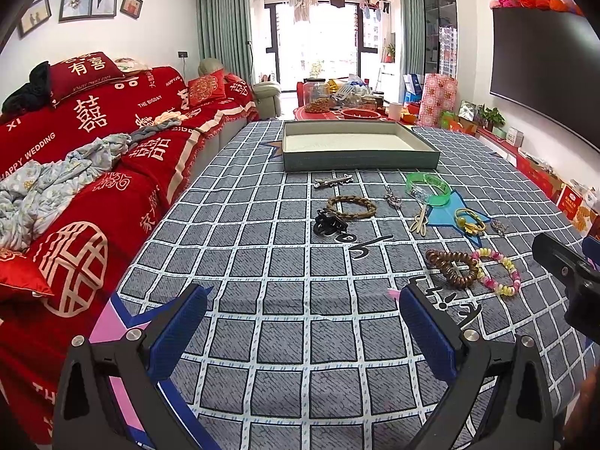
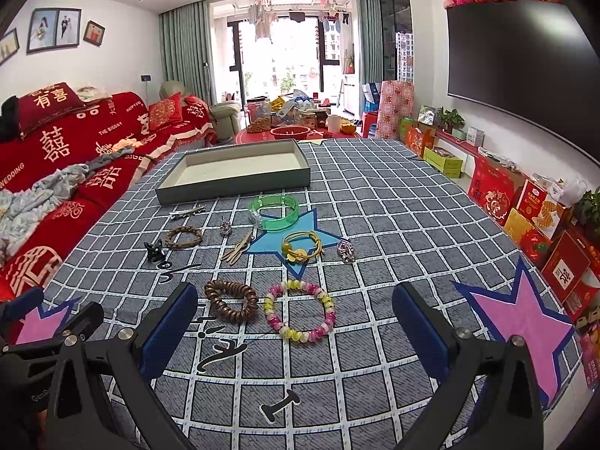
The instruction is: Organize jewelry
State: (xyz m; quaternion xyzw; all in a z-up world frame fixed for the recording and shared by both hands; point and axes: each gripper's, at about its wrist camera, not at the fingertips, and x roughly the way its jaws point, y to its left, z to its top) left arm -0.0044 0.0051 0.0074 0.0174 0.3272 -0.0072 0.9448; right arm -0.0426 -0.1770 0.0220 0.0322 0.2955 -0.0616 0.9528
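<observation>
Several jewelry pieces lie on the checked tablecloth: a green bangle, a pink-and-yellow bead bracelet, a brown coil hair tie, a yellow cord bracelet, a braided brown bracelet, a black claw clip, a silver hair clip and small silver charms. A shallow grey-green tray stands empty behind them. My right gripper is open, low, just short of the bead bracelet. My left gripper is open over bare cloth, left of the coil tie and the bead bracelet.
A red-covered sofa with loose clothes runs along the table's left edge. Red gift boxes line the floor on the right under a wall TV. A cluttered low table stands beyond the tray.
</observation>
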